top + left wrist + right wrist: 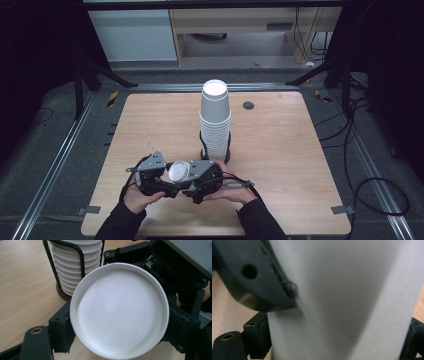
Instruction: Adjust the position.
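A single white paper cup [179, 171] hangs over the table's near edge between my two grippers. In the left gripper view its open mouth [117, 312] faces the camera, and my left gripper [122, 332] has a black jaw against each side of the rim. The right gripper view shows the cup's side wall [342, 302] up close, dented at the upper left by a jaw of the left gripper. My right gripper [337, 340] stands with one jaw at each side of that wall. From above, left gripper [172, 179] and right gripper [187, 176] meet at the cup.
A tall stack of white cups [215, 120] stands in a black wire holder [215, 152] at the middle of the wooden table [280, 150], just behind the grippers. A small dark grommet [248, 105] sits at the far side. Metal rails and cables run along the floor.
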The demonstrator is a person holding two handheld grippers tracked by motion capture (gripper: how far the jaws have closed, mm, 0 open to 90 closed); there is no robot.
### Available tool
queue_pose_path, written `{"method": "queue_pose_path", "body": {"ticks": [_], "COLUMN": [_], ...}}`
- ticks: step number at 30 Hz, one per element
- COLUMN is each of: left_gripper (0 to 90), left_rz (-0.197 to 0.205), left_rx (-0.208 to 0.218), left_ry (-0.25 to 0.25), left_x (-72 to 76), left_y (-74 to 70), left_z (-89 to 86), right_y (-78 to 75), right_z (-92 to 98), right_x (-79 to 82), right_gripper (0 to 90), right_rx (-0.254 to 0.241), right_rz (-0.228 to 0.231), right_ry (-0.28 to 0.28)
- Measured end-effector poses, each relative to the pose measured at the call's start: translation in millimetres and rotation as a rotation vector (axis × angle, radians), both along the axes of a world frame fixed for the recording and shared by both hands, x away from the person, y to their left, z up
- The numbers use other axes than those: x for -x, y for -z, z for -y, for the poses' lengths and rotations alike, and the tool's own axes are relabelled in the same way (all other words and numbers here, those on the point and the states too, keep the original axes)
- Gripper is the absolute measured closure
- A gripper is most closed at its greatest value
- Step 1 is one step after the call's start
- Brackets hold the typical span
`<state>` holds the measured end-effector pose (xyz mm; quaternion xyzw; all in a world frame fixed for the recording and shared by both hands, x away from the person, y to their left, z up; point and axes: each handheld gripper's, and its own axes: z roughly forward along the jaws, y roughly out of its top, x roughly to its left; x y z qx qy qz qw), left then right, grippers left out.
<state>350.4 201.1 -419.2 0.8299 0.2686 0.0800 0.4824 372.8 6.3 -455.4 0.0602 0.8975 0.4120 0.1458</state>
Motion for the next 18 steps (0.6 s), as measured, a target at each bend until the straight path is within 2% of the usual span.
{"method": "queue_pose_path", "body": {"ticks": [8, 15, 18], "left_gripper": [22.3, 22.5, 22.7], "left_rz": [0.015, 0.021, 0.023], "left_rx": [0.002, 0.001, -0.003], "left_ry": [0.002, 0.000, -0.005], "left_x": [1.6, 2.0, 1.5], "left_y": [-1.1, -2.0, -2.1], "left_z": [-0.4, -0.9, -2.4], "right_y": [0.6, -0.2, -2.3], "right_z": [-0.8, -0.1, 2.0], "right_x": [-1.0, -1.6, -2.1], "right_gripper": [9.2, 7.8, 5.9], "right_rx": [-0.004, -0.016, -0.038], "right_rz": [-0.024, -0.027, -0.030], "right_ry": [0.019, 0.032, 0.045]}}
